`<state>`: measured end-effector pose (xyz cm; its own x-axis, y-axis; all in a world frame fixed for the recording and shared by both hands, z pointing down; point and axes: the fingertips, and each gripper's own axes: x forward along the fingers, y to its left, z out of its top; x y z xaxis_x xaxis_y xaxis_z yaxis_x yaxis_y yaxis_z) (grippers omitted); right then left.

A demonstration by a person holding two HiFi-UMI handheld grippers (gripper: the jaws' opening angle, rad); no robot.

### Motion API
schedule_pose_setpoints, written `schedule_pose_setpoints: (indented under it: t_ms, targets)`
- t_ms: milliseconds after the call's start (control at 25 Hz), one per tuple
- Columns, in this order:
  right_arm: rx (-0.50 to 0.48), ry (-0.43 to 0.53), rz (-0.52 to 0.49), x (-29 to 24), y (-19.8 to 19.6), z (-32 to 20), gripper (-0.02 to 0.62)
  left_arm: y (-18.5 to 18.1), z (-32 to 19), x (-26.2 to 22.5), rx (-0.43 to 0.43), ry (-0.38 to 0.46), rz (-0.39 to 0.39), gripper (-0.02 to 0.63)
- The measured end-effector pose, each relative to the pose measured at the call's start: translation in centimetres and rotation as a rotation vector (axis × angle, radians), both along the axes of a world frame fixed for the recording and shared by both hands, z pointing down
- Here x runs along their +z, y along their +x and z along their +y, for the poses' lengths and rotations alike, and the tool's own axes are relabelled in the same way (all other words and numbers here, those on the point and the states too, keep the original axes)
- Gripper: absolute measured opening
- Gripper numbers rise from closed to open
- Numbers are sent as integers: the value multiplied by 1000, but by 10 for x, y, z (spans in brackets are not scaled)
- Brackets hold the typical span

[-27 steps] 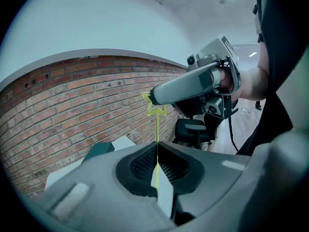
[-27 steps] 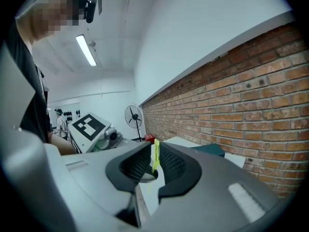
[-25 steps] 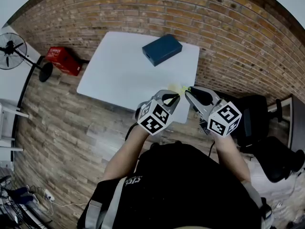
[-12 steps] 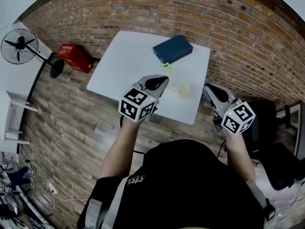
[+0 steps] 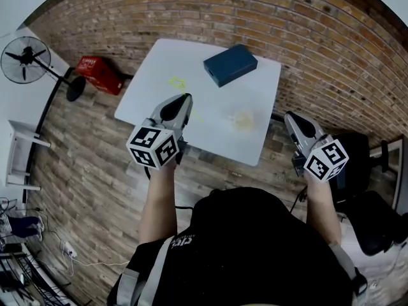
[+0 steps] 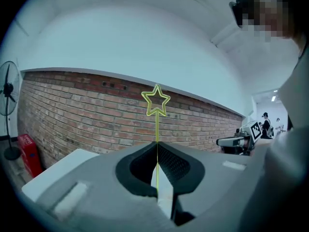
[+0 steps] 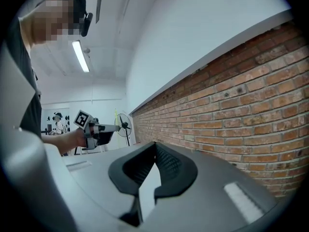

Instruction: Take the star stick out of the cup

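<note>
The star stick [image 6: 156, 101] is a thin yellow rod with an outlined star on top. My left gripper [image 6: 157, 144] is shut on the rod, and the star stands upright above the jaws against the brick wall. In the head view the star stick [image 5: 176, 81] hovers over the left part of the white table [image 5: 210, 101], just beyond my left gripper [image 5: 186, 97]. The clear cup [image 5: 243, 118] stands alone on the table's near right part. My right gripper [image 5: 289, 115] is shut and holds nothing, off the table's right edge. In its own view the right gripper [image 7: 154, 144] points along the wall.
A dark blue box [image 5: 230, 64] lies at the table's far side. A standing fan [image 5: 25, 59] and a red case [image 5: 99, 75] are on the floor to the left. A black chair [image 5: 357, 171] is at the right. The brick wall runs behind the table.
Both grippers met at the cup before. My left gripper has since carried the star stick out and to the left, and my right gripper has drawn back to the right and shut.
</note>
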<state>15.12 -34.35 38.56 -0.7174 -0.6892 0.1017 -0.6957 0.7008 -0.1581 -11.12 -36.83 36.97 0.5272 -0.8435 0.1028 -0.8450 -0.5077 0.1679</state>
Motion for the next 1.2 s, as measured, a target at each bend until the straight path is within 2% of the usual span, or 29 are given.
schedule_pose_setpoints:
  t_ms: [320,520,1000,1200]
  targets:
    - [21,-30,-21,11,20,1,-2,-21,7,-3,-77,29,35,11]
    - [40,-21,22,16,25,2,-2,-19,12,3,-93,16,35,11]
    - [-47,5,49,17,4,9,-3,-20,20,4,-116,17,2,11]
    - [-47,2,10,10,-1,7,-2,-15,17,9,-128,4,6,11]
